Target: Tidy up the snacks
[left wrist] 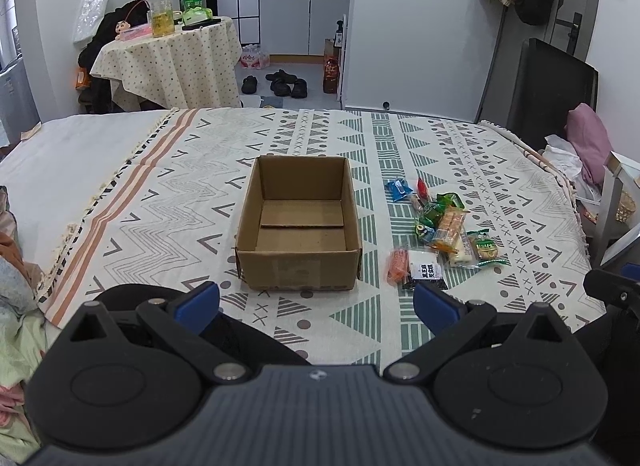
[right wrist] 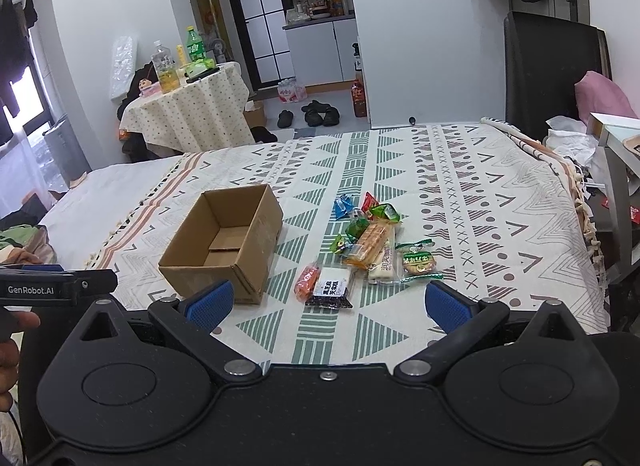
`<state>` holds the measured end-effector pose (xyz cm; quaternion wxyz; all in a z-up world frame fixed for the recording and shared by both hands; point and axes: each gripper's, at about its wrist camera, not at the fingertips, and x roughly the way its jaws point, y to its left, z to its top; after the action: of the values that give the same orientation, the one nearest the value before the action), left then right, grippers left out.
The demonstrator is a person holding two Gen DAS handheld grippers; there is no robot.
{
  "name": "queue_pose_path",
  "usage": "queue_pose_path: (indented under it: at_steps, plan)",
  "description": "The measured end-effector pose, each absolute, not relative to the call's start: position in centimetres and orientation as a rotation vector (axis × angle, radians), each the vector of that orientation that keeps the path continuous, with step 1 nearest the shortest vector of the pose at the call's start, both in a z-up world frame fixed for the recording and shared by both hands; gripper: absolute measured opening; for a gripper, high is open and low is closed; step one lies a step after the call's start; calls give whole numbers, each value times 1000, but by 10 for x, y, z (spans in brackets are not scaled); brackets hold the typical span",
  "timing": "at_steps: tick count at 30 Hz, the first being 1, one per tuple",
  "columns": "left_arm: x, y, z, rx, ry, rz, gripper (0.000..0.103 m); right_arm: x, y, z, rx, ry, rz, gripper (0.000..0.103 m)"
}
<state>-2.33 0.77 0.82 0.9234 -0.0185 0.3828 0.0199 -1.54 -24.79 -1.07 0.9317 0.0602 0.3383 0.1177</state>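
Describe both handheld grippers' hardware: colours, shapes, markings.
Left gripper and right gripper match: black bodies, round pivot discs, silver pins, angled black linkages, blue textured pads. In the right wrist view the left unit's side reads "GenRobot.AI" in white.

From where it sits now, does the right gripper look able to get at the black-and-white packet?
Probably yes. The right gripper is open, the packet lies just ahead between its fingers, and nothing covers it; the orange snack only sits beside it.

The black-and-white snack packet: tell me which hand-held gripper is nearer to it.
Right. The right hand-held gripper sits just short of the black-and-white snack packet, which lies straight ahead. The left hand-held gripper faces the cardboard box, leaving the packet off to its right.
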Motion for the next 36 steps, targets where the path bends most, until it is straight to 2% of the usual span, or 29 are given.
queue_pose_path:
  at_steps: [18, 36]
  plan:
    - [-15, 7, 6, -45, 787, 38, 103, -9, -246, -11, 119, 707, 238, 103]
    - [25, -12, -15, -52, 827, -1, 102, 17, -262, -35, 148, 747, 215, 103]
